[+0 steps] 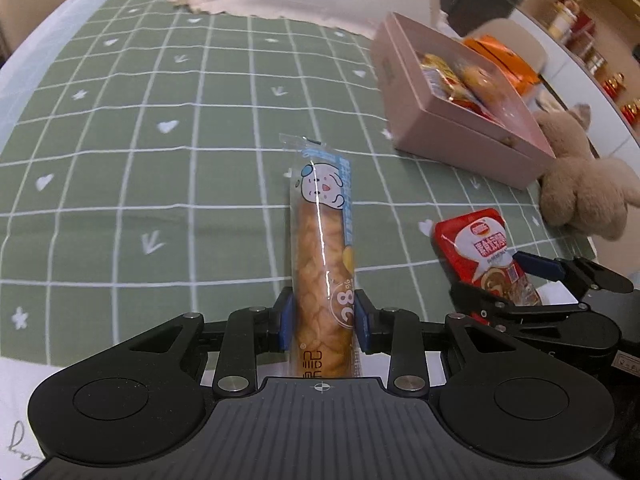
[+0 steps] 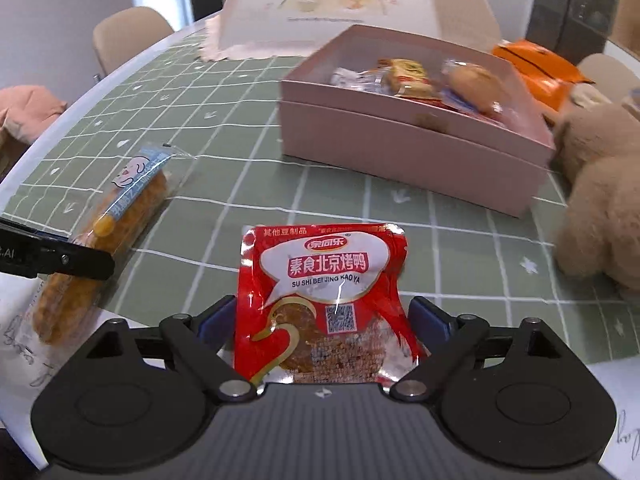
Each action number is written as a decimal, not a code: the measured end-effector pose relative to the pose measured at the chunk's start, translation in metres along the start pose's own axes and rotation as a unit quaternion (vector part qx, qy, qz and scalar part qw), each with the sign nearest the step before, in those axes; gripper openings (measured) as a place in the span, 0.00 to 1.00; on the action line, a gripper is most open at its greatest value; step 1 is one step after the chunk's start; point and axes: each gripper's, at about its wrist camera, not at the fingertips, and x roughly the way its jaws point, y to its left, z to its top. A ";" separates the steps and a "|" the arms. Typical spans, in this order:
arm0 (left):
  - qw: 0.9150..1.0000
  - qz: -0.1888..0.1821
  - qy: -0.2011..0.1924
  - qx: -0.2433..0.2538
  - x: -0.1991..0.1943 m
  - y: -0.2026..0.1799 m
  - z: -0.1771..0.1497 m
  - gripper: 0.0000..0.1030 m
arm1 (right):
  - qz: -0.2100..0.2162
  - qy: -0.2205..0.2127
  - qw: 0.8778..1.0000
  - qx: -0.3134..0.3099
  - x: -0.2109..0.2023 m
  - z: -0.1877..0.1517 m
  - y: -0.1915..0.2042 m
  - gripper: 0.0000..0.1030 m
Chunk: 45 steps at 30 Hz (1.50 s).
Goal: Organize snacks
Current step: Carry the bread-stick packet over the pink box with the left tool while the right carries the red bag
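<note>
My left gripper (image 1: 322,322) is shut on a long bread stick in a clear wrapper with a cartoon dog (image 1: 322,248); the bread stick also shows at the left of the right wrist view (image 2: 120,216). My right gripper (image 2: 322,326) is shut on a red snack packet with Chinese lettering (image 2: 324,296); the packet shows in the left wrist view (image 1: 484,256) at the right. An open pink box (image 2: 400,136) holding several wrapped snacks stands ahead on the green checked tablecloth (image 2: 224,128); it also shows in the left wrist view (image 1: 432,128).
A beige plush bear (image 2: 600,184) sits right of the box. An orange packet (image 2: 536,64) lies behind the box. A pale mesh food cover (image 2: 340,4) stands at the far side. Chairs (image 2: 128,32) ring the table. White paper (image 2: 24,344) lies at the near edge.
</note>
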 end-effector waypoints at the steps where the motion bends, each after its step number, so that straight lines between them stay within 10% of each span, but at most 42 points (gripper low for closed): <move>1: 1.000 0.001 0.000 0.002 0.001 -0.002 0.001 0.34 | -0.001 -0.004 1.000 0.003 0.000 -0.002 -0.002 0.91; 7: 1.000 0.002 0.002 0.001 0.006 -0.005 0.003 0.35 | -0.013 -0.021 1.000 0.016 0.008 -0.002 -0.001 1.00; 13: 1.000 0.007 0.006 0.014 0.013 -0.012 0.013 0.36 | 0.012 0.000 1.000 0.007 -0.004 0.010 -0.002 0.72; 26: 0.999 0.009 -0.002 0.047 0.020 -0.035 0.039 0.32 | -0.007 -0.077 0.996 0.035 -0.079 0.019 -0.030 0.70; 45: 0.994 -0.083 -0.018 0.074 -0.043 -0.075 0.046 0.31 | -0.049 -0.062 0.995 0.066 -0.083 -0.002 -0.060 0.70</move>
